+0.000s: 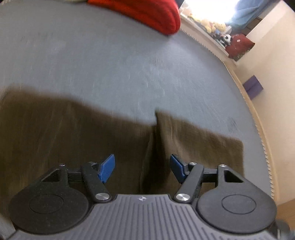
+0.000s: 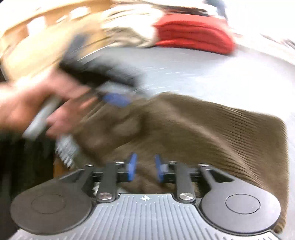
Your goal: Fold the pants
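Observation:
Brown corduroy pants (image 1: 73, 133) lie on a grey bed surface (image 1: 110, 61), with a seam or fold line running down the middle. My left gripper (image 1: 142, 169) is open just above them, blue pads wide apart and empty. In the right wrist view the pants (image 2: 212, 133) lie folded and bunched, and my right gripper (image 2: 144, 169) hovers over their near edge, pads a little apart with nothing between them. The left gripper (image 2: 114, 99) and the hand holding it appear blurred at the left, over the pants.
A folded red garment (image 1: 147, 13) lies at the far edge of the bed and also shows in the right wrist view (image 2: 193, 33). Beige clothing (image 2: 121, 35) lies beside it. The bed's right edge (image 1: 258, 118) borders a cream wall with stuffed toys (image 1: 217, 27) and a purple block (image 1: 252, 86).

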The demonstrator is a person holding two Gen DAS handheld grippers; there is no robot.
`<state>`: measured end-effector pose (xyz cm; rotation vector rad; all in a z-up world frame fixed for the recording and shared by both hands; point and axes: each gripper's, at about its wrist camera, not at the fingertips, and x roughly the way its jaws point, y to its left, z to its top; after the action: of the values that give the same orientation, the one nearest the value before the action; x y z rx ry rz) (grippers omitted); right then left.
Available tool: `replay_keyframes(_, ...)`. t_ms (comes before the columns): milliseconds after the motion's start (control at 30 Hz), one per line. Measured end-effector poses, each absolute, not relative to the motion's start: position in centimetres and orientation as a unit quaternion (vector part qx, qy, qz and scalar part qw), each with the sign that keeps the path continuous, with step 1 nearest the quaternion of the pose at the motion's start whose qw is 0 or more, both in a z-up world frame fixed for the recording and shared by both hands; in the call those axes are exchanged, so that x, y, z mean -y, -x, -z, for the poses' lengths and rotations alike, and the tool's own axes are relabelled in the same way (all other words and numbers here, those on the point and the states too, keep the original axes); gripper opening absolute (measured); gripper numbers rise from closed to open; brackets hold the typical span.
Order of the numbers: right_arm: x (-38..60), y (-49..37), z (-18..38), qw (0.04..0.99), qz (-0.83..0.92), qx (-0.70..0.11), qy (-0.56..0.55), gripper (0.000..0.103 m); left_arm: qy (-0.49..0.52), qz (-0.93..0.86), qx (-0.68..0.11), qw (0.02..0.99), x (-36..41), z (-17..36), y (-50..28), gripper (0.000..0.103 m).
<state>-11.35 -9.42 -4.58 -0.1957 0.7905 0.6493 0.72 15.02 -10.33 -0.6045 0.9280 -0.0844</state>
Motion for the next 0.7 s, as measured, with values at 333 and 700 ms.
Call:
replay_keyframes(333,9.9,10.1,6.8,0.875,-0.235,-0.413,0.091,0.037,0.232,0.087,-0.449,0.859,-10.5,12.3,3.8,0.005)
replay_keyframes(700,17.0,9.1,4.6,0.931,-0.033,-0.362,-0.023,0.039,0.206,0.084,-0.44,0.87,-10.0,11.3,7.0,0.017)
